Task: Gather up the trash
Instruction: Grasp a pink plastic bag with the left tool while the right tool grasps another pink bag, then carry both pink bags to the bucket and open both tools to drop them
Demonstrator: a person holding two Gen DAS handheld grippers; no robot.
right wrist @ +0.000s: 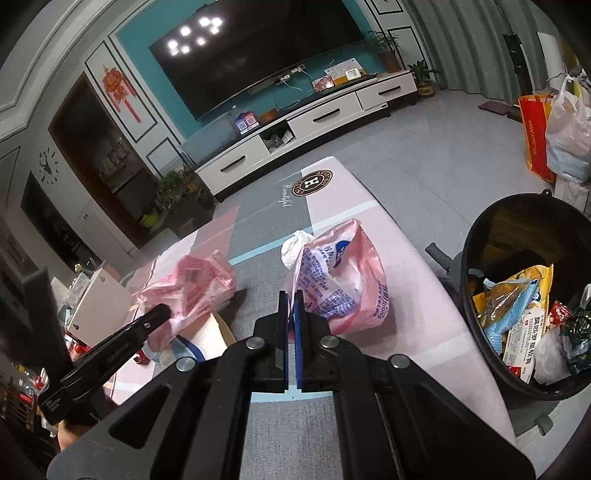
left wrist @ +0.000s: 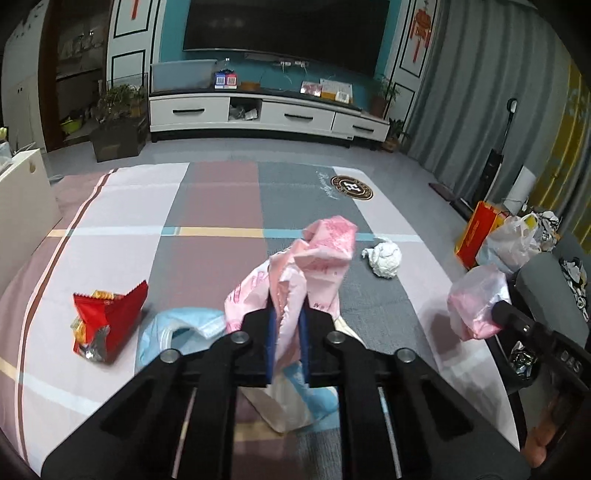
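My left gripper (left wrist: 287, 314) is shut on a pink plastic bag (left wrist: 314, 254) and holds it above the patchwork cloth (left wrist: 207, 206); it also shows in the right wrist view (right wrist: 192, 284). My right gripper (right wrist: 291, 299) is shut on a second pink bag with blue print (right wrist: 340, 284), also seen in the left wrist view (left wrist: 476, 299). A red snack wrapper (left wrist: 107, 317), a light blue bag (left wrist: 184, 328) and a crumpled white paper ball (left wrist: 384, 256) lie on the cloth. A black trash bin (right wrist: 480, 236) holding several wrappers stands to the right.
A white TV cabinet (left wrist: 258, 114) and a large TV (left wrist: 284, 29) stand at the far wall. An orange paper bag (left wrist: 476, 236) and a white plastic bag (left wrist: 509, 243) sit on the floor to the right. A white box (left wrist: 22, 203) stands at the left.
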